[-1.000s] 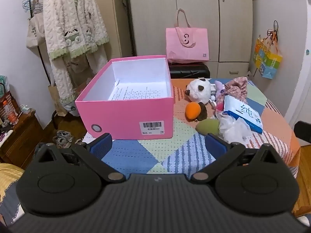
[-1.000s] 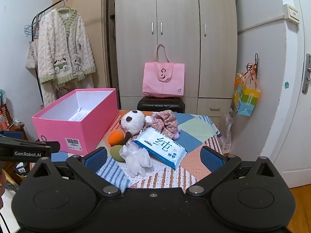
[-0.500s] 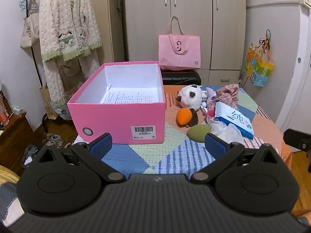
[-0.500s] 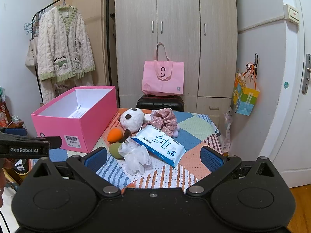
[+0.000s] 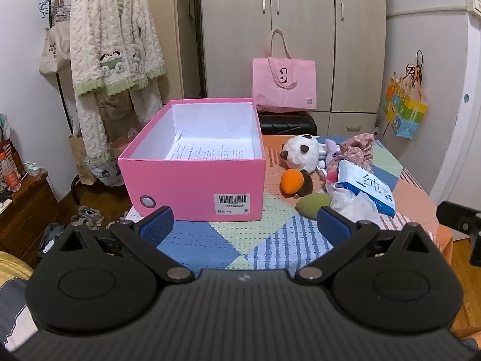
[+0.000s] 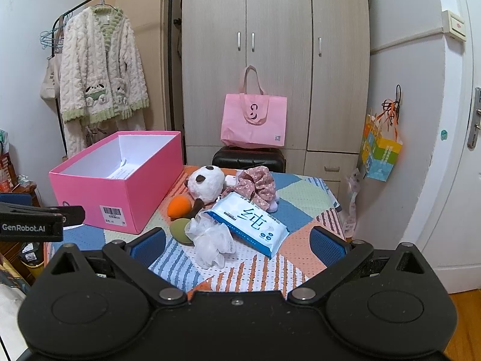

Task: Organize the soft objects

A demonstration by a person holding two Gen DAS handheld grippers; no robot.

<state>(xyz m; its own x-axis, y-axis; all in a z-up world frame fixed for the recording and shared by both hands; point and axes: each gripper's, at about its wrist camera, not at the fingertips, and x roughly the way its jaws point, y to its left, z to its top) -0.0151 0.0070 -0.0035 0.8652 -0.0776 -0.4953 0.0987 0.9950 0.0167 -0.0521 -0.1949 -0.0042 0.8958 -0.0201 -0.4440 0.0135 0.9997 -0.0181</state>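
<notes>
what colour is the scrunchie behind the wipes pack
Pink with small white flowers; clearest in the right wrist view.

Soft things heaped beside an open pink box on a patchwork-covered table.

The right gripper (image 6: 237, 242) hangs spread wide and empty over the table's (image 6: 303, 198) near edge. Just beyond lie a white mesh puff (image 6: 210, 240), a green sponge (image 6: 179, 230), a blue-and-white tissue pack (image 6: 249, 221), an orange plush piece (image 6: 179, 206), a panda plush (image 6: 207, 182) and a floral scrunchie (image 6: 258, 185), all bunched together. The pink box (image 6: 120, 186) stands to their left with paper inside. The left gripper's (image 6: 33, 224) side pokes in at the left edge.
</notes>
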